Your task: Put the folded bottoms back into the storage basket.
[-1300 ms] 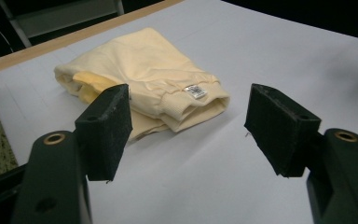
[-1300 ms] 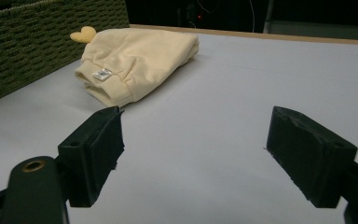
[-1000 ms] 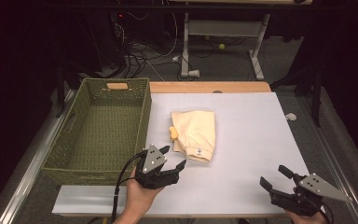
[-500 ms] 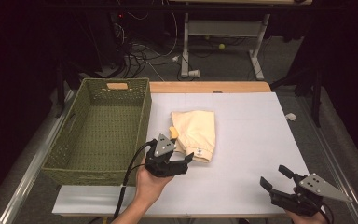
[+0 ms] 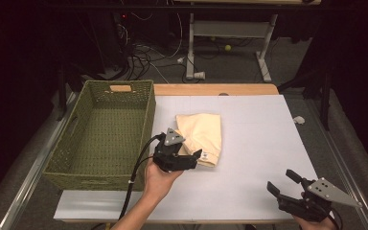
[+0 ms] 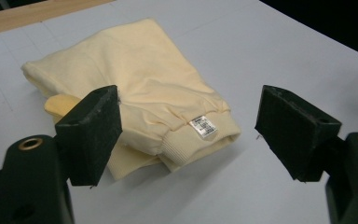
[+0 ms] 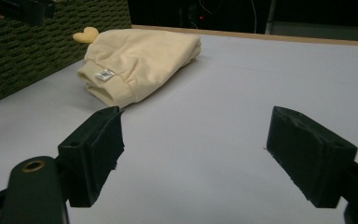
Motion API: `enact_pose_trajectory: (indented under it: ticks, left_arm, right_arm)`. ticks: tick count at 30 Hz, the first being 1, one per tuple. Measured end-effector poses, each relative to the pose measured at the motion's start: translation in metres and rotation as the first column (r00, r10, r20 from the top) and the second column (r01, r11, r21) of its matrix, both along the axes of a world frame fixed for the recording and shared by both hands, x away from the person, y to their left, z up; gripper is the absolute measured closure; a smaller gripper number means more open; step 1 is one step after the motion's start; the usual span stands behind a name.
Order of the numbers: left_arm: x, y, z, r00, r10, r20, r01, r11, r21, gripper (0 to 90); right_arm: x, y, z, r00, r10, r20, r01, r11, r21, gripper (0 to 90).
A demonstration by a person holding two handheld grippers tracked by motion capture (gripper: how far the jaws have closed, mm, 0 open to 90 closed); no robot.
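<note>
A folded pale yellow garment (image 5: pixel 202 135) with a ribbed hem and a small white label lies on the white table (image 5: pixel 249 143), just right of a green woven basket (image 5: pixel 96 178). My left gripper (image 5: pixel 196 159) hovers at the garment's near corner. Its jaws have just been opening and stand wide; in the left gripper view the garment's hem (image 6: pixel 182 144) lies ahead between the pads (image 6: pixel 93 133) without touching them. My right gripper (image 5: pixel 282 181) rests open near the table's front right edge. It faces the garment (image 7: pixel 140 60) across bare table with nothing between its jaws.
The basket (image 7: pixel 37 51) holds nothing and takes up the table's left side. A wooden strip (image 5: pixel 215 89) runs along the far edge. Behind the table are floor cables and a white desk frame (image 5: pixel 230 28). A small white scrap (image 5: pixel 298 120) lies off the right edge.
My left gripper has moved right and forward, from in front of the basket's corner up to the garment's near edge, and its jaws have widened. The right gripper has stayed put.
</note>
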State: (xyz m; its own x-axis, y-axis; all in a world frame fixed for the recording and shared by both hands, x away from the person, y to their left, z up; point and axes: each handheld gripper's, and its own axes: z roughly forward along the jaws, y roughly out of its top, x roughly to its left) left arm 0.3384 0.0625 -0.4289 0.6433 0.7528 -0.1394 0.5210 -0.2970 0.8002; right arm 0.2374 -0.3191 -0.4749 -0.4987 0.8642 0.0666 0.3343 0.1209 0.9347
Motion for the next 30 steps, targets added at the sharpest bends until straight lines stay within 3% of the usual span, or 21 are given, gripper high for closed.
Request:
enact_pose_trajectory:
  ticks: [3,10,17,30]
  left_arm:
    - [0.004,-0.002,-0.003,0.9998,-0.001,-0.02,0.002,0.9998,0.018,19.9]
    - [0.016,-0.007,-0.002,0.9985,0.005,-0.054,-0.005,0.9999,0.014,19.8]
    - [0.032,-0.015,-0.005,0.9965,0.015,-0.083,-0.009,0.9975,0.07,19.8]
    - [0.064,-0.015,-0.008,0.9868,0.083,-0.139,-0.068,0.992,0.106,19.3]
  right_arm:
    - [0.0,0.0,0.0,1.0,0.0,0.0,0.0,1.0,0.002,19.4]
    - [0.001,0.0,0.0,1.0,0.002,-0.003,-0.002,1.0,0.002,19.4]
    - [0.001,0.0,-0.001,1.0,0.005,-0.004,-0.005,1.0,0.001,19.4]
    - [0.001,0.0,-0.001,1.0,0.007,-0.005,-0.007,1.0,0.001,19.5]
